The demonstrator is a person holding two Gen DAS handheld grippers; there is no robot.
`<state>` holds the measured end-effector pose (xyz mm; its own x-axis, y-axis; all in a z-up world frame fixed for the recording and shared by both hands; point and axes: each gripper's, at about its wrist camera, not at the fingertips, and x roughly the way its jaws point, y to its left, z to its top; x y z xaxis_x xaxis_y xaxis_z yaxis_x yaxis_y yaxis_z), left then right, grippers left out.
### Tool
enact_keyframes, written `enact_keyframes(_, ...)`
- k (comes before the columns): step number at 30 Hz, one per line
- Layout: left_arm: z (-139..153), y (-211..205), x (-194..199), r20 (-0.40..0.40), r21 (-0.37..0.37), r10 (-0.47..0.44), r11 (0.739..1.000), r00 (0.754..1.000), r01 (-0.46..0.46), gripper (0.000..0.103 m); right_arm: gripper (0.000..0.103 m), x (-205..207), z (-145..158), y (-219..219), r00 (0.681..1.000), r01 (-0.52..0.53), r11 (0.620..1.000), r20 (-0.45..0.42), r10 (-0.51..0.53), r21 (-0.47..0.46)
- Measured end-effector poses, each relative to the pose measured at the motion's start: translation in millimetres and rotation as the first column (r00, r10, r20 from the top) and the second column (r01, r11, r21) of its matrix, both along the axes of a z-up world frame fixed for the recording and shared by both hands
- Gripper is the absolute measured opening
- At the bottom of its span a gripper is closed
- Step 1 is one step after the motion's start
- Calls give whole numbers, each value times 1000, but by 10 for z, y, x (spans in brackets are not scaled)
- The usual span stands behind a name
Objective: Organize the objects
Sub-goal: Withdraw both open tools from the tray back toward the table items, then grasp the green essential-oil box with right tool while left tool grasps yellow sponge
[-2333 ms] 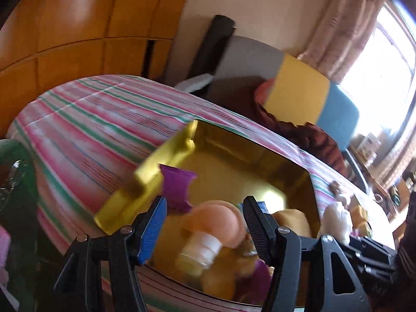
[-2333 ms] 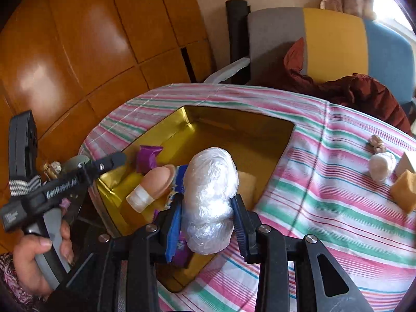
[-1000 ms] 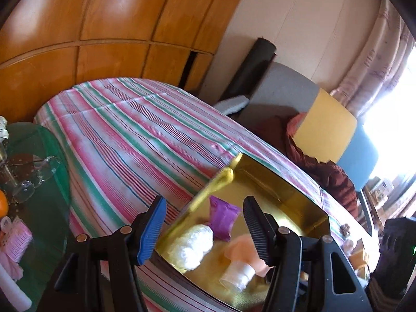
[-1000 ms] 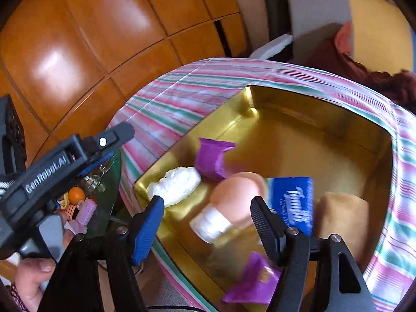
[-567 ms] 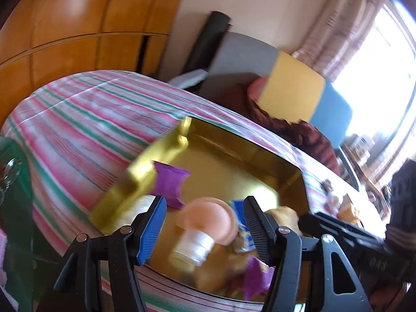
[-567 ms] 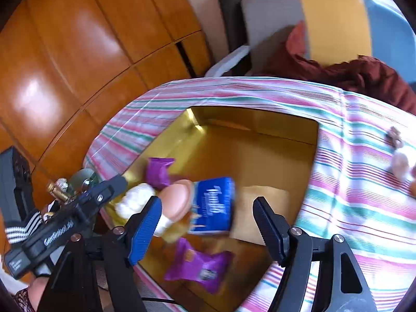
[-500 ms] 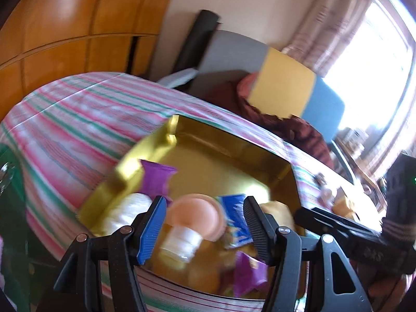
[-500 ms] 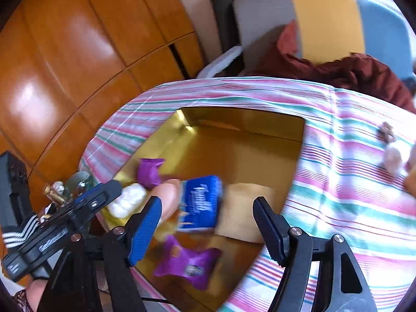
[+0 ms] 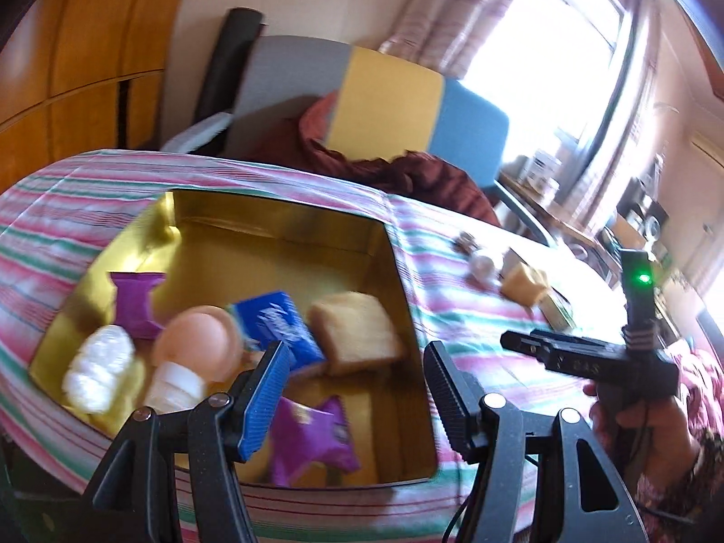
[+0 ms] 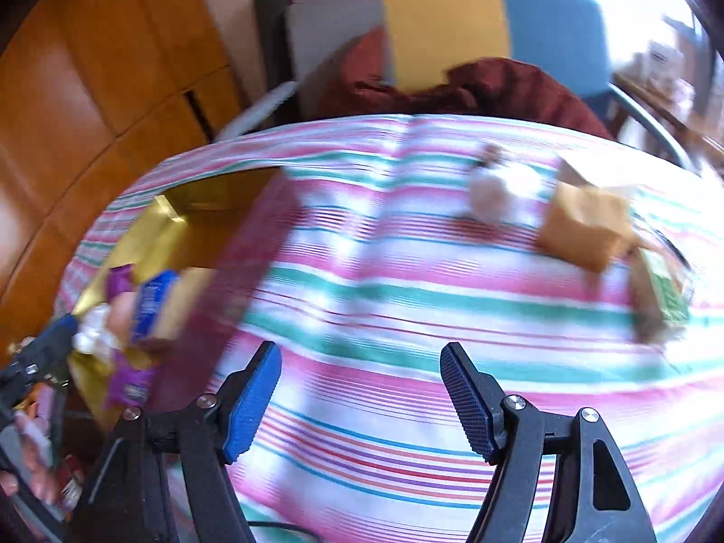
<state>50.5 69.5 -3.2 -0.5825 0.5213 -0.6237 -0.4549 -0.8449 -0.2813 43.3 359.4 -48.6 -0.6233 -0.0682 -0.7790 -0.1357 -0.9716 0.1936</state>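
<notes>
Gold metal tray (image 9: 389, 271): left on striped tablecloth (image 10: 384, 280).
Blue tissue packet (image 9: 276, 321): in tray, beside tan sponge (image 9: 353, 332) (touching).
Tan block (image 10: 583, 226): right, well apart.

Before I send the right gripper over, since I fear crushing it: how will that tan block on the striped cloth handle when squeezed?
The tan block looks spongy, so it probably compresses and weighs little. Its flat faces suggest it won't roll. Motion blur hides the texture.

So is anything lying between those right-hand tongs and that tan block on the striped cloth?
Nothing visible. Only bare striped cloth lies between the open right tongs and the tan block; the white lump sits off to its left.
</notes>
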Motion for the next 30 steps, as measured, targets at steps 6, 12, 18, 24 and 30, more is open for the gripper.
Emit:
enact_keyframes(6,-33,280,105,23,-19,-86,996,996,86,62,73,219,-56,672,981,193,978,-20,-192,79)
enact_keyframes(12,-53,465,180,33,-46,-139,989,990,140,62,71,287,19,1372,919,392,907,-109,-379,153)
enact_keyframes(18,-85,573,205,54,-71,-162,984,985,166,62,61,106,-92,1691,923,386,902,-92,-375,196)
enact_keyframes(24,-102,702,187,67,-96,-182,978,981,188,62,45,-67,-345,1750,931,366,914,-49,-363,178)
enact_keyframes(30,-93,951,104,78,-112,-225,966,971,232,62,31,-23,-443,1825,925,379,916,-41,-377,134)
